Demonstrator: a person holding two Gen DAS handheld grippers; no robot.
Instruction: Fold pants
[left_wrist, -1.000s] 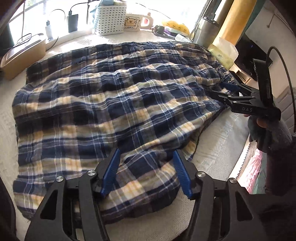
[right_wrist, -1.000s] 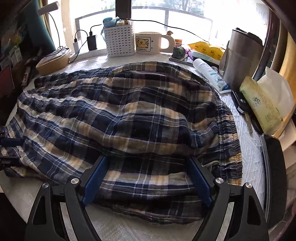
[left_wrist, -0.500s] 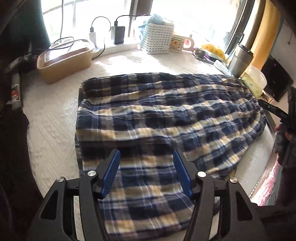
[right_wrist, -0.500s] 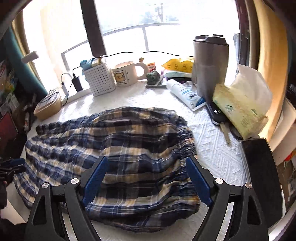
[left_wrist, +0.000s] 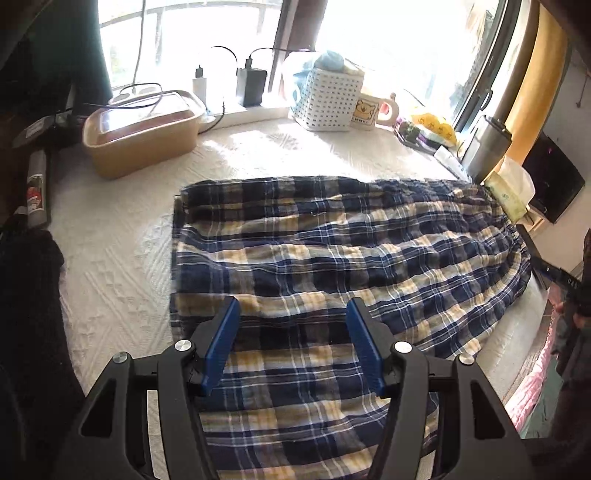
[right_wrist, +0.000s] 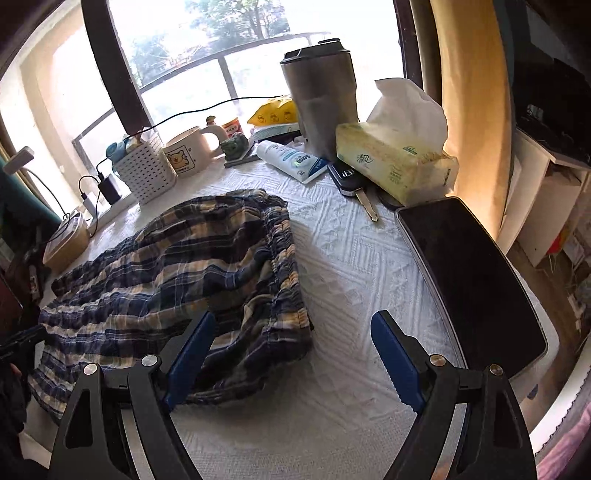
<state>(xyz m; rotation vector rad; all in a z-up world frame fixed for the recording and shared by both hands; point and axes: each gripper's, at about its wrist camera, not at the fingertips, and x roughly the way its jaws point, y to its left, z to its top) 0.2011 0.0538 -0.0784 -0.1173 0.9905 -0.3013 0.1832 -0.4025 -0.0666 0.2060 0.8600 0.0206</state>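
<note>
The plaid pants (left_wrist: 332, 266) lie flat on the white-covered table (left_wrist: 118, 258), long axis running across it, waistband end toward the steel tumbler (right_wrist: 319, 96). The left claw (left_wrist: 291, 343) hovers wide open over the leg end, holding nothing. The right claw (right_wrist: 291, 363), equally open and empty, hangs just off the waistband corner, nearer the tumbler.

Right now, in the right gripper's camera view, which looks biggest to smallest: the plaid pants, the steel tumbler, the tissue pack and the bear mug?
1. plaid pants, by far
2. steel tumbler and tissue pack: look alike in size, and neither clearly nearer, so unranked
3. bear mug, though it stands farther back
</note>
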